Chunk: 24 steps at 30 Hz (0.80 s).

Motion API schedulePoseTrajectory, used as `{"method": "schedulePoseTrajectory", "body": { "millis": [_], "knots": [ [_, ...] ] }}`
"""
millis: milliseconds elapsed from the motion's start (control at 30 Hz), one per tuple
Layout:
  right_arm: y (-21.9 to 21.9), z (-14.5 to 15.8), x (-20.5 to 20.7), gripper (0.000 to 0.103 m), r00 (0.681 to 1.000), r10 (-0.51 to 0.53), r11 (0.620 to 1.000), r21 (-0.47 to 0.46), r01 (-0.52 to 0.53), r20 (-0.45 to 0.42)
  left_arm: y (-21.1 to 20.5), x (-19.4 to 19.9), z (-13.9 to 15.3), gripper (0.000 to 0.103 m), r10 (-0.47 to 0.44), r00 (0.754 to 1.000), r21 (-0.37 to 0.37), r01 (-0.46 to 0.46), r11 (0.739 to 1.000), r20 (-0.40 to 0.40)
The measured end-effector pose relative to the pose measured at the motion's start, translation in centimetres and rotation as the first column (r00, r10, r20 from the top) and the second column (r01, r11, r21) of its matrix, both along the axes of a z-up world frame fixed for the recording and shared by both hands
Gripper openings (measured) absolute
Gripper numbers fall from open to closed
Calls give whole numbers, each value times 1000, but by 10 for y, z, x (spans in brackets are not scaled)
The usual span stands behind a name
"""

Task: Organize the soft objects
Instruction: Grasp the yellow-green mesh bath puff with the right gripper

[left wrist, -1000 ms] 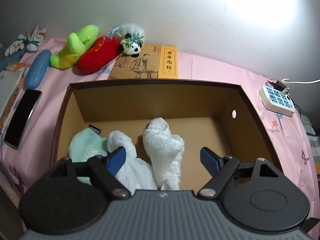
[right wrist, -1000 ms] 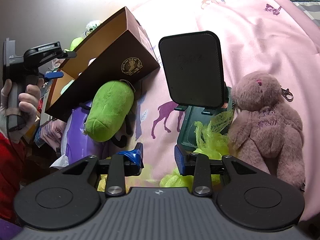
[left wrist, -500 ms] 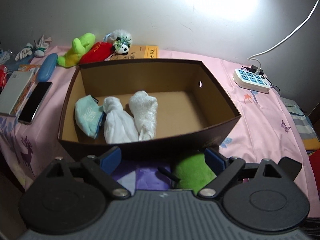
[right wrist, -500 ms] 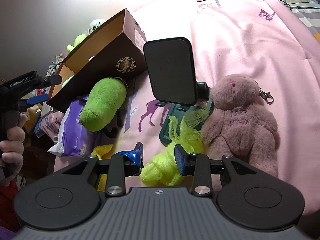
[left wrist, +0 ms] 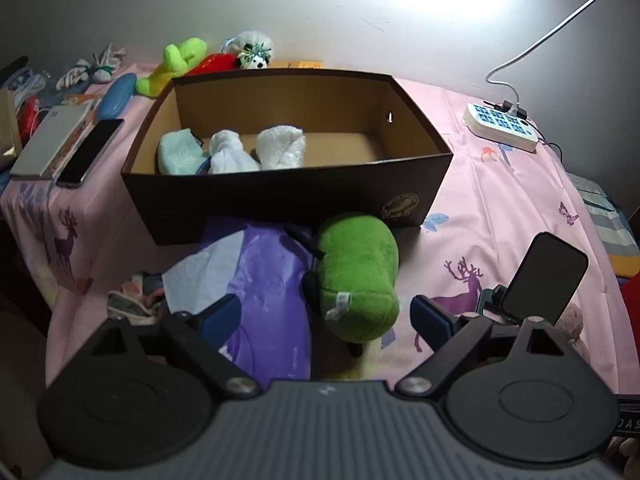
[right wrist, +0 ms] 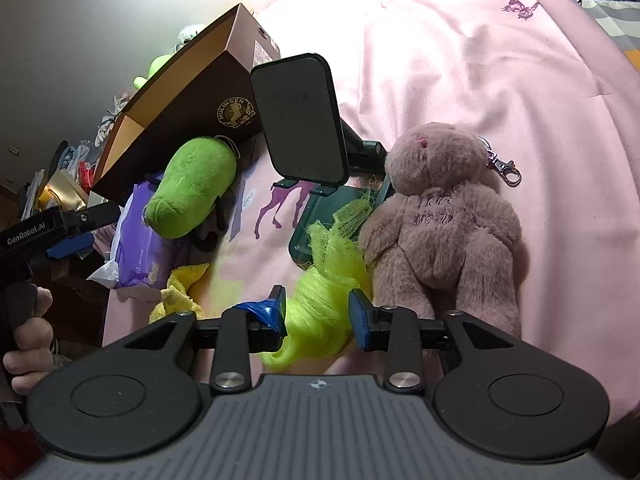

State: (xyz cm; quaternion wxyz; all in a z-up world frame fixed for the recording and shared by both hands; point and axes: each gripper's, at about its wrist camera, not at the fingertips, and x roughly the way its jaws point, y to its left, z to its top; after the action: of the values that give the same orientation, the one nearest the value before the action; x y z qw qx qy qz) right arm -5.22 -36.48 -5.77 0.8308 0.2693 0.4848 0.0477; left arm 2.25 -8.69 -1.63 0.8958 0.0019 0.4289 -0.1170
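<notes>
Tilting steeply downward, the right gripper (right wrist: pixel 317 316) clamps the neon-yellow mesh puff (right wrist: pixel 320 304), its long axis trailing toward the brown box (right wrist: pixel 188 116). Near that box, the left gripper (left wrist: pixel 326 314), just widened, hovers empty over the green plush (left wrist: pixel 356 276).

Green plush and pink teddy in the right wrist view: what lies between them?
A dark phone propped on a stand and neon yellow-green mesh lie between the green plush and pink teddy, over pink cloth.
</notes>
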Motion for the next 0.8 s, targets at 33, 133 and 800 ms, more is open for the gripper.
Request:
{"method": "schedulePoseTrajectory", "body": {
  "millis": [33,133,800],
  "knots": [
    [0,1,-1,17,1000,5,1000,-7,-5,0,1,-4,-1,91,6,1000,0,-6,1000,-4],
    [-1,-1,-3,18,1000,19,1000,-6,-19,-5,1,-13,-3,92,22,1000,6,-22,1000,-7],
    [6,-29,16,18,999,-17,995,102,22,-45,7,-41,-15,93,63,996,26,-61,998,-58]
  ]
}}
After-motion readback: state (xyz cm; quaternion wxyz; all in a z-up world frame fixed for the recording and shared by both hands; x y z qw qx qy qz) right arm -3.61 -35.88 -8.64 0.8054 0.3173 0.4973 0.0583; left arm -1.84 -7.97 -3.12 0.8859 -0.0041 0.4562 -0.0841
